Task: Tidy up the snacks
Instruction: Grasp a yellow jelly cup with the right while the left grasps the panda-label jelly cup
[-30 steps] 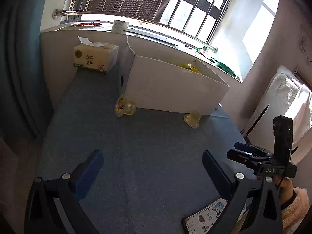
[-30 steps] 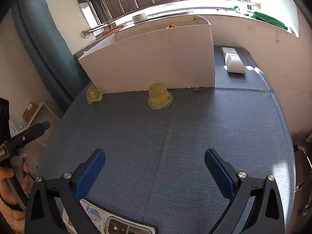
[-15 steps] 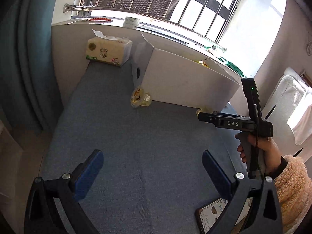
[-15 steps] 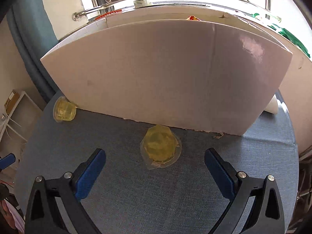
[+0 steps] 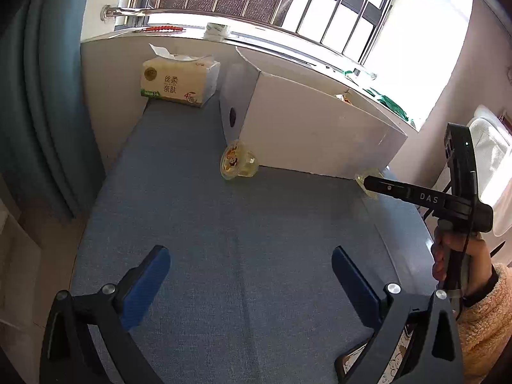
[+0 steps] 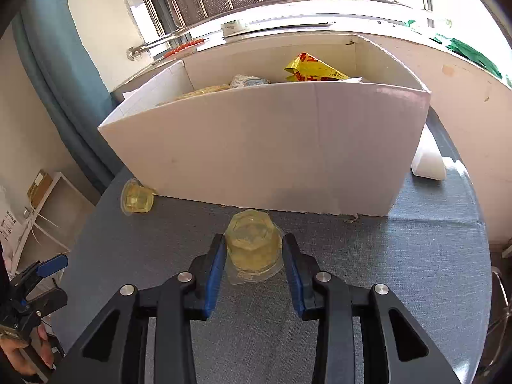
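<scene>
A clear yellow jelly cup stands upside down on the blue-grey tabletop, just in front of the white cardboard box. My right gripper is closing, and both blue pads touch the cup's sides. In the left wrist view the right gripper hides most of that jelly cup. A second jelly cup lies on its side by the box's left corner. My left gripper hangs open over bare cloth, well short of it. A yellow snack packet and other snacks lie in the box.
A tissue pack stands at the back left against the wall. A white object lies right of the box. A phone lies at the near edge under the left gripper. A white shelf stands beside the table.
The right gripper moved forward to the box and its jaws came together around the upside-down jelly cup. The left gripper stayed open and nearly still.
</scene>
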Demonstrator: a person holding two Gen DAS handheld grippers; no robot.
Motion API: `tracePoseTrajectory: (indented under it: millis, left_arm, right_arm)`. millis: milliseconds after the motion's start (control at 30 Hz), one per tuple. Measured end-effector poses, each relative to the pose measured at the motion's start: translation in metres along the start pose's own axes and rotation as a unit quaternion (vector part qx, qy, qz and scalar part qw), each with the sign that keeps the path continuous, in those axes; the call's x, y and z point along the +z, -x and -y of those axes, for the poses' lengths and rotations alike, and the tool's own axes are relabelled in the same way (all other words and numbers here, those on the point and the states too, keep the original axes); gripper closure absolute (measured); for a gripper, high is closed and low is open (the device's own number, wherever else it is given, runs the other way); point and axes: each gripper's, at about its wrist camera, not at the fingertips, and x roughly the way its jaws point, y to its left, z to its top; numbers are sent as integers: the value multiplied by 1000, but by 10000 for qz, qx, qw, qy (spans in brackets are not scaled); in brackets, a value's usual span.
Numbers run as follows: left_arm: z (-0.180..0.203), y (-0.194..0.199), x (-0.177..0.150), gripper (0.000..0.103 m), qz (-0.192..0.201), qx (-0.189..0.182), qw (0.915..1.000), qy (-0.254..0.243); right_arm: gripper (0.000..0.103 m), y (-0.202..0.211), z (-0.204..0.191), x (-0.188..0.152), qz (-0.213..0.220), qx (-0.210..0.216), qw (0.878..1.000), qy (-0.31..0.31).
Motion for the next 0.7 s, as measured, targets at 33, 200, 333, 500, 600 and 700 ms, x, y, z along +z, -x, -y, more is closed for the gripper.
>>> tracePoseTrajectory:
  millis: [33, 200, 333, 500, 600, 700]
  left_arm:
    - [0, -5, 4, 0, -14, 8, 10000, -50]
    - [3, -38, 29, 0, -144, 212, 9988, -407]
    - [2, -67, 55, 0, -212, 249, 9967, -745]
    - [-4, -102, 81, 3, -440, 246, 9933, -1043]
    - [-6, -117, 87, 18, -615, 108, 9913, -1160]
    - [-7, -123, 91, 53, -647, 211, 9903, -1210]
  right_arm:
    - [64, 10, -1, -4, 76, 65, 9999, -33]
    - [64, 55, -10, -27, 229, 261, 9994, -79]
    - [64, 78, -16, -44, 237, 339, 9990, -140]
    - [64, 92, -15, -64, 176, 258, 9990, -308]
    - [64, 95, -12, -69, 147, 230, 9992, -292]
    - [64, 96, -12, -73, 125, 187, 9993, -303]
